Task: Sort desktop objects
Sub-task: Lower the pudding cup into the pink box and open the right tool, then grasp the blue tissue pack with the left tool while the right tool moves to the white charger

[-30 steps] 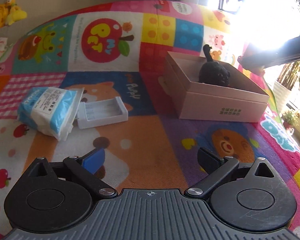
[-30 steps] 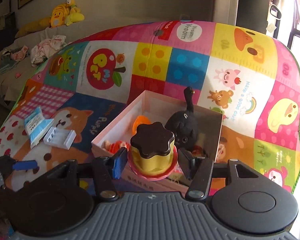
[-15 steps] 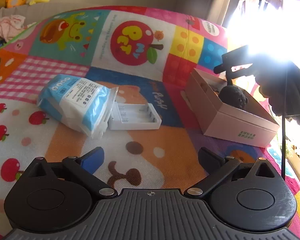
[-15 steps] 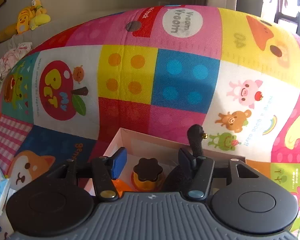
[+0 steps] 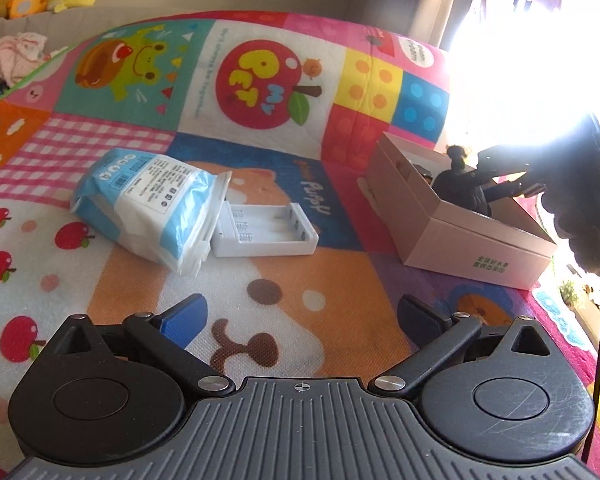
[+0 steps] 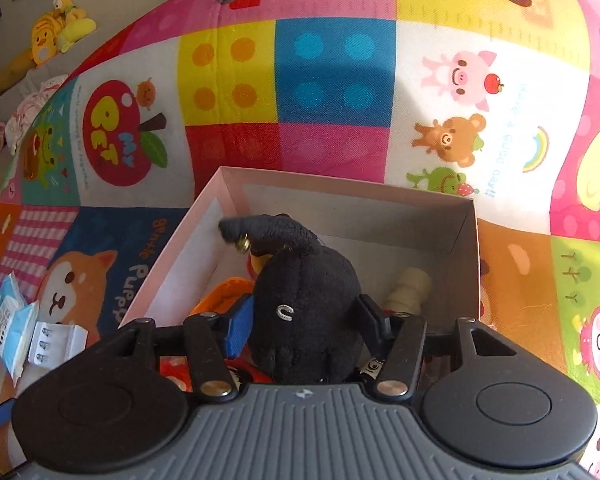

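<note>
Lower centre, the right gripper (image 6: 305, 320), half-closed, straddles the black plush cat (image 6: 304, 300) inside the pink cardboard box (image 6: 340, 186); whether it grips, I cannot tell. The left gripper (image 5: 300, 316) gapes empty. Best withdraw straight, without snagging plush.

Left wrist cam sits low over the play mat (image 5: 268, 280), looking forward across it, with the pink box (image 5: 472, 240) off at the mat's right edge. Right wrist cam hangs close above that same box (image 6: 466, 240), tilted steeply down. Both views share box and mat.
</note>
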A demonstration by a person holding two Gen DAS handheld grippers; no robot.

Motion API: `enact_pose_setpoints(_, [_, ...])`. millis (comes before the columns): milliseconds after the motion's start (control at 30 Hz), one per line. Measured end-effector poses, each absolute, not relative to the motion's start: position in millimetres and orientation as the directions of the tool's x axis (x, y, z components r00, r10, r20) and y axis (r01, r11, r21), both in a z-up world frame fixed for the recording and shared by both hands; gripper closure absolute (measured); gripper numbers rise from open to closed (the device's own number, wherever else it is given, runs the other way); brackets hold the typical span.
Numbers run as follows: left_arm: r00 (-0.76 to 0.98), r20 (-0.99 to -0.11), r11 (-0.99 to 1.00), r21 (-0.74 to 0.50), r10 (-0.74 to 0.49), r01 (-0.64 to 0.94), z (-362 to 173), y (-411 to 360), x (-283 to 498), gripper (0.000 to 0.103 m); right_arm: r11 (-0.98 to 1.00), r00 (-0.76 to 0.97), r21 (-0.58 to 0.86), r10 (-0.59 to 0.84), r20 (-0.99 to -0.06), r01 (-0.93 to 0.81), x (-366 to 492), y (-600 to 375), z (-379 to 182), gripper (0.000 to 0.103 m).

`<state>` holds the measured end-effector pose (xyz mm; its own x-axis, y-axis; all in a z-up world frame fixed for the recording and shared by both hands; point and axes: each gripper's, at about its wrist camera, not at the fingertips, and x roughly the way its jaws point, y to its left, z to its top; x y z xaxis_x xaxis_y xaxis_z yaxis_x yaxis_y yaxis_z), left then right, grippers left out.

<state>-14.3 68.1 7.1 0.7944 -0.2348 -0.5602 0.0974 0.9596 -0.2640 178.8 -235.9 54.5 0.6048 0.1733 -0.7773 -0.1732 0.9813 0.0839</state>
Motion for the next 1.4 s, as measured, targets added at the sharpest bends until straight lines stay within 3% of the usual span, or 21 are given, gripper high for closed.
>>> enact_pose_setpoints(233, [0.787, -0.572, 0.958, -0.276, -0.230, 0.080, 5.2, 70.6, -11.8, 0.000, 0.985, 0.717, -0.014, 0.115, -0.687, -0.172, 148.6, -220.5, 78.4, 0.046])
enact_pose_setpoints(367, [0.795, -0.565, 0.958, -0.279, -0.219, 0.066, 6.7, 73.5, -12.1, 0.000, 0.939, 0.785, -0.083, 0.229, -0.575, -0.335, 105.0, -174.1, 100.5, 0.033])
enact_pose_setpoints(467, [0.828, -0.547, 0.971, -0.237, -0.120, -0.016, 10.9, 84.0, -14.5, 0.000, 0.873, 0.773, -0.121, 0.344, -0.533, -0.472, 74.9, -131.3, 104.0, 0.026])
enact_pose_setpoints(600, [0.856, -0.516, 0.957, -0.236, 0.025, -0.170, 16.4, 116.7, -21.4, 0.000, 0.785, 0.696, -0.132, 0.441, -0.567, -0.605, 52.7, -77.8, 79.2, 0.015])
enact_pose_setpoints(767, [0.852, -0.502, 0.892, -0.306, 0.147, -0.334, 18.0, 164.3, -31.5, 0.000, 0.755, 0.650, -0.159, 0.413, -0.637, -0.636, 55.8, -30.3, 32.1, 0.012])
enact_pose_setpoints(1000, [0.844, -0.520, 0.872, -0.344, 0.132, -0.348, 10.0, 177.8, -35.2, 0.000, 0.800, 0.581, -0.031, 0.408, -0.704, -0.599, 93.8, -16.3, 2.5, 0.012])
enact_pose_setpoints(1100, [0.846, -0.517, 0.876, -0.341, 0.128, -0.341, 9.7, 175.5, -35.7, 0.000, 0.796, 0.586, -0.064, 0.385, -0.713, -0.602, 94.3, -11.9, -1.8, 0.021])
enact_pose_setpoints(1400, [0.838, -0.542, 0.915, -0.309, 0.056, -0.261, 10.0, 159.8, -26.7, 0.000, 0.755, 0.541, -0.057, 0.412, -0.733, -0.653, 39.7, -73.2, 6.4, 0.021])
